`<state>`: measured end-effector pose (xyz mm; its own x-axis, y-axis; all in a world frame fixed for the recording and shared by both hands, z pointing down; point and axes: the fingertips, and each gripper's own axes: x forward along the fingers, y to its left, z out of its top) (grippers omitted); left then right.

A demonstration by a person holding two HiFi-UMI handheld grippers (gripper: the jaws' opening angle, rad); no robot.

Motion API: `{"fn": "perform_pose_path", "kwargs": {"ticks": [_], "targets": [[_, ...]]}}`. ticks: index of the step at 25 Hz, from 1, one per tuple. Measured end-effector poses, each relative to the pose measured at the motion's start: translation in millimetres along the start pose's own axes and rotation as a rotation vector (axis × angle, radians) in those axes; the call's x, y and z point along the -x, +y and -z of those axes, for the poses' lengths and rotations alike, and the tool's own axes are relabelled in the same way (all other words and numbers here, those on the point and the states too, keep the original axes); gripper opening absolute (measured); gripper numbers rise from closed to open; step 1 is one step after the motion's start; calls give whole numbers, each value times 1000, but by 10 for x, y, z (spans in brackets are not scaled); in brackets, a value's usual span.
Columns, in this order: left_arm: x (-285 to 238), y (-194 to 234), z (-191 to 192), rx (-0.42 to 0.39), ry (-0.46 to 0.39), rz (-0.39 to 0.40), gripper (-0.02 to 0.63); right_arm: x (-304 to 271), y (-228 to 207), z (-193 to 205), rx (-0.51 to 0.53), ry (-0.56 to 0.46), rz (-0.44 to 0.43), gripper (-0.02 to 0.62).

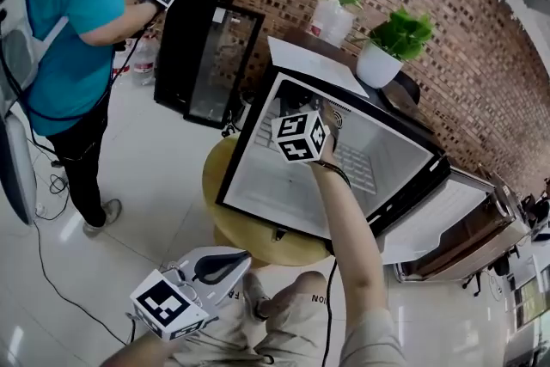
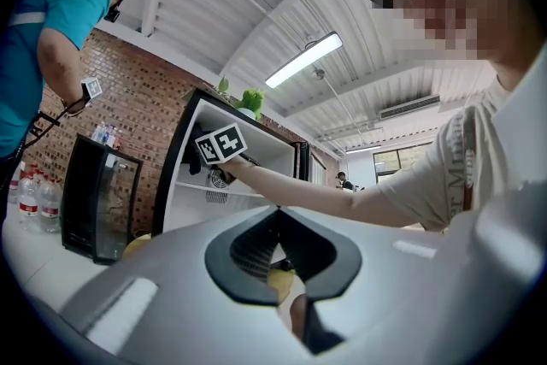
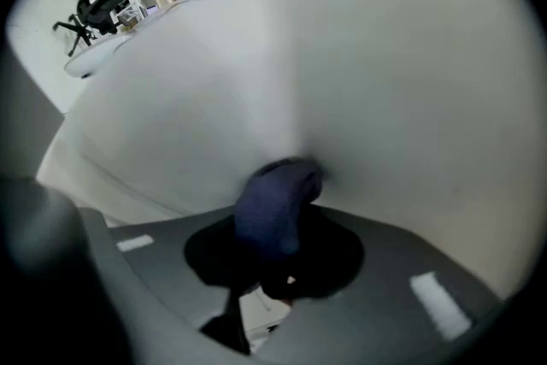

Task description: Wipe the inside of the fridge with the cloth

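**Cloth at the fridge wall: loss of grip and snagging are the risks**

The right claw [image 1: 329,121] is reached deep into the open fridge [image 1: 247,157]. It is closed on a dark blue cloth [image 3: 272,208], whose bunched end appears to be pressed against the white inner wall [image 3: 393,90]. The left claw [image 1: 234,262] is held low near the lap, closed with nothing in it.

Only a small fold of cloth seems to be pinched, so it could be dragged out of the claw if a hard stroke is made across the wall. The hard claw tips could then be scraped along the liner. A wire shelf [image 1: 357,168] is seen at the back, and the soft fabric could be caught on its thin rods. The fridge is set on a round yellow tabletop [image 1: 213,178] and overhangs it, so a firm push might shift or tip it. Since the fridge is not braced by the left claw, that risk is judged real.

The liner looks like smooth, glossy moulded plastic with rounded corners, and little friction is expected there. The cloth is limp and matte, and rolled into a thick lump. The fridge frame is black, boxy and straight-edged.
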<state>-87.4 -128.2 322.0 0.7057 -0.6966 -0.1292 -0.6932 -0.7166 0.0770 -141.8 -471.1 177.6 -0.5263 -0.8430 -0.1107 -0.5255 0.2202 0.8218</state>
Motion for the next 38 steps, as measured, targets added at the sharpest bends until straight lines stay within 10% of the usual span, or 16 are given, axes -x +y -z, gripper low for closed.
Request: {"fn": "perform_pose_path", "kwargs": {"ticks": [8,15,19,25,34,38], "targets": [[-198,-18,93,-6,26,35,2,852,201,-452,18,-270,-154,95],[-134,-91,-98,-61,0,51,2,470,-128,114,236,114,4,95],[-114,-69,-199,-64,-33,47,2,-59,-20,379,283,224,-42,95],[-22,9,-228,-61,-66,35,2,-262,303,387,217,195,-193,95],[105,261,-298,-57,-66,-27,2,947,737,-336,168,-45,-386,98],[137,311,-306,-63,-66,-40,2,1173,567,-399,181,-48,-283,98]]}}
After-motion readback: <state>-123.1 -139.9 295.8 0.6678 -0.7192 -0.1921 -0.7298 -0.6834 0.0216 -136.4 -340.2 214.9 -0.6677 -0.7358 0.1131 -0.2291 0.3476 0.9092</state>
